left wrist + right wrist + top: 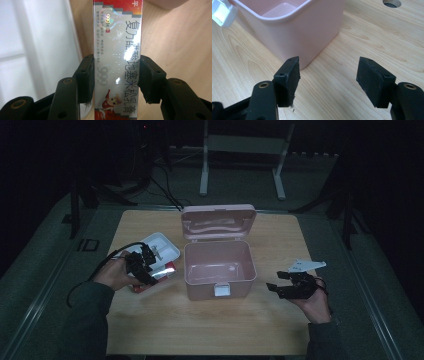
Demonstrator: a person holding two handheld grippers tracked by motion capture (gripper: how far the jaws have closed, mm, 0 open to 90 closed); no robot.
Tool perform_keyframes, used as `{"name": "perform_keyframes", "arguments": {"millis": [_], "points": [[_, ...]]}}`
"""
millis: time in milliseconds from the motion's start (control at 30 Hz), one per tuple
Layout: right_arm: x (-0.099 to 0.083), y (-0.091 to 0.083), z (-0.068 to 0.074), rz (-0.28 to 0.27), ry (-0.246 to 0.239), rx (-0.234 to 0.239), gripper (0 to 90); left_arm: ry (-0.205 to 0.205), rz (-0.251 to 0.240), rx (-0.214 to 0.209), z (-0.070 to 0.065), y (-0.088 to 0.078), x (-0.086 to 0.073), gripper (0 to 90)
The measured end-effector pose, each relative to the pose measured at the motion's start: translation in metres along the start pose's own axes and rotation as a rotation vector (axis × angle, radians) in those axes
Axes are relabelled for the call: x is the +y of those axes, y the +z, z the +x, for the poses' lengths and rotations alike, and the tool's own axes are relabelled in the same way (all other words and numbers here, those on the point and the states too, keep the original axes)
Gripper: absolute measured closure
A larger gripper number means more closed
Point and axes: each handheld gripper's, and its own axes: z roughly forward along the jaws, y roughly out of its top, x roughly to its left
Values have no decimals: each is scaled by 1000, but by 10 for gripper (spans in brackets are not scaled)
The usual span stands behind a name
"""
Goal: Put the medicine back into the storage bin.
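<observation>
The left gripper (116, 80) pinches a slim ointment carton (117, 57) across its narrow width, both pads flat against its long sides; in the high view the carton (162, 271) sits beside the white tray (161, 245), left of the open pink storage box (220, 265). The right gripper (328, 80) stands spread and empty over the table (367, 37), near the box's corner.

Risks, as judged: the carton's glossy, foil-like face offers little friction, so it could slip or pivot between the pads if swung quickly. Thin card may also buckle under a harder squeeze. A long box carried low could catch the storage box's rim and tip out of the grip.

Materials: carton, rectangular printed card, red and silver with holographic sheen. Storage box, smooth moulded plastic with rounded corners, hinged lid upright, white front latch (222, 290). Table, pale wood-grain surface. Pads, matt black, blocky.
</observation>
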Motion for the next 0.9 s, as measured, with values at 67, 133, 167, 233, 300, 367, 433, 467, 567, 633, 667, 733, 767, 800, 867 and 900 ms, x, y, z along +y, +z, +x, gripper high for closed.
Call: {"name": "perform_keyframes", "arguments": {"millis": [67, 133, 167, 233, 300, 367, 433, 467, 567, 633, 667, 733, 767, 800, 867, 900], "points": [[0, 0, 0, 1, -1, 1, 348, 13, -19, 15, -1, -15, 0, 512], [0, 1, 0, 2, -1, 1, 348, 35, -28, 15, -2, -28, 1, 513], [0, 1, 0, 3, -2, 1, 348, 44, -36, 16, -3, -34, 2, 512], [0, 1, 0, 3, -1, 2, 348, 61, -40, 24, -5, -45, 6, 512], [0, 1, 0, 3, -1, 2, 348, 72, -50, 27, -7, -55, 10, 512], [0, 1, 0, 3, -1, 3, 348, 85, -60, 24, -10, -64, 16, 512], [0, 1, -1, 5, -1, 3, 348, 107, -65, 28, -11, -72, 22, 512], [0, 1, -1, 3, 0, 3, 348, 111, -65, 29, -12, -74, 24, 512], [-1, 0, -2, 4, 2, 1, 348, 127, -69, 33, -14, -81, 32, 512], [-1, 1, -2, 4, 4, 2, 348, 139, -68, 33, -16, -85, 37, 511], [-1, 1, -2, 7, 5, 2, 348, 146, -70, 32, -16, -86, 40, 511], [-2, 2, -2, 11, 4, 3, 347, 160, -76, 32, -18, -89, 46, 512], [-2, 2, -2, 11, 2, 4, 347, 163, -81, 32, -20, -90, 49, 512], [-2, 3, -2, 11, 4, 4, 347, 172, -80, 33, -20, -91, 52, 512], [-2, 3, -2, 11, 2, 3, 347, 183, -79, 33, -22, -92, 59, 512], [-2, 3, -2, 11, 3, 3, 348, 185, -83, 32, -24, -92, 63, 511]]}}
